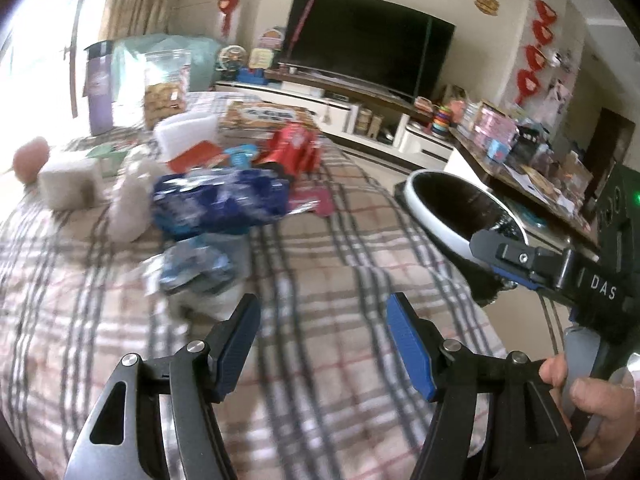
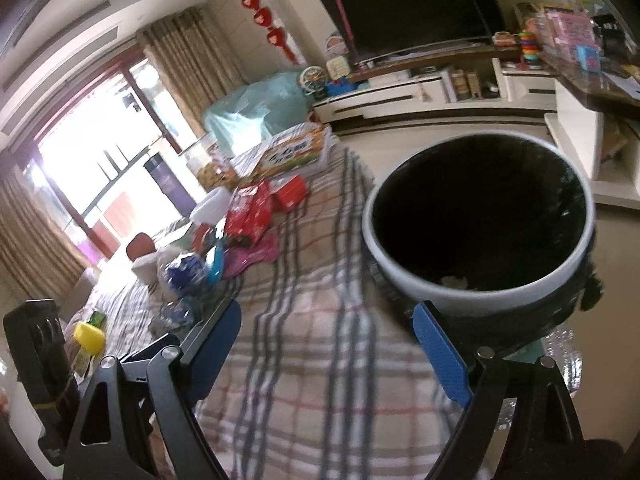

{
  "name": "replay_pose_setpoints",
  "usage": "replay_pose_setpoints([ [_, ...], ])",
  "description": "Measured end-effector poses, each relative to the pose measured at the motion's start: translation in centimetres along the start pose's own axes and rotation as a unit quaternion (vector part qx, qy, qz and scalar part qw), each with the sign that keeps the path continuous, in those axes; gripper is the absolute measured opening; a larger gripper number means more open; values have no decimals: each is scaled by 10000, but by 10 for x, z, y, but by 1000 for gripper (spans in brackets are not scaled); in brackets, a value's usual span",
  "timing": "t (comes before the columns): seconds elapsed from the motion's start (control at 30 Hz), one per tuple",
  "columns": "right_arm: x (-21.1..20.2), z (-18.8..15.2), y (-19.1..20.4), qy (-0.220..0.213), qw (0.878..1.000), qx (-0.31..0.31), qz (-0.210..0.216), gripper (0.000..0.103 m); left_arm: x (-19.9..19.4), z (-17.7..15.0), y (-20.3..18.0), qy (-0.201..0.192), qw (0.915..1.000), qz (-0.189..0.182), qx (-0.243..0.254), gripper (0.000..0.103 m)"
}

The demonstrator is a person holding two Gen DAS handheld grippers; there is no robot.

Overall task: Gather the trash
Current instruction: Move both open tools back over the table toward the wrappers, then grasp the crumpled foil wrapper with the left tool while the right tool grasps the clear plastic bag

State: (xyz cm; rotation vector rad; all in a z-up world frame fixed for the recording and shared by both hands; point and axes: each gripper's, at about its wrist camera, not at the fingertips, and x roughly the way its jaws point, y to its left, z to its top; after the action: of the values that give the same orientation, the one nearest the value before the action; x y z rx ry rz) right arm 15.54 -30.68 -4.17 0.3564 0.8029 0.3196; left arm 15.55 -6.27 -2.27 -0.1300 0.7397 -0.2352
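Flanking bare plaid cloth [image 1: 320, 240] — wrappers [image 1: 220, 200], bin rim [image 2: 476, 296].

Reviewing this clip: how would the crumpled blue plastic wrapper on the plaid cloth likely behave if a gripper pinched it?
The blue wrapper looks thin and crinkled, so probably floppy and light. Its glossy surface may be slippery. It would likely sag, not roll.
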Motion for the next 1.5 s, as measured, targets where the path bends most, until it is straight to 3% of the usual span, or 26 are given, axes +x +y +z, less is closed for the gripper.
replay_pose_setpoints([
  [0.47,27,-16,45,312,9989,-204,291,89,-54,-28,36,-66,9963,539,-660,65],
  [0.83,43,-17,58,401,9985,-181,335,89,-31,-2,36,205,9968,387,-662,63],
  [0.9,43,-15,59,386,9986,-160,319,89,-21,3,39,275,9971,279,-655,37],
  [0.97,44,-13,60,364,9987,-135,327,89,-18,1,38,358,9971,224,-633,19],
  [1.0,44,-13,61,353,9987,-122,343,89,-15,4,39,369,9971,203,-630,16],
  [1.13,52,-12,70,392,9981,-122,449,89,-23,0,43,277,9977,272,-563,11],
  [1.5,101,-13,119,718,9919,-541,898,89,-55,-14,85,81,9937,554,-967,4],
])
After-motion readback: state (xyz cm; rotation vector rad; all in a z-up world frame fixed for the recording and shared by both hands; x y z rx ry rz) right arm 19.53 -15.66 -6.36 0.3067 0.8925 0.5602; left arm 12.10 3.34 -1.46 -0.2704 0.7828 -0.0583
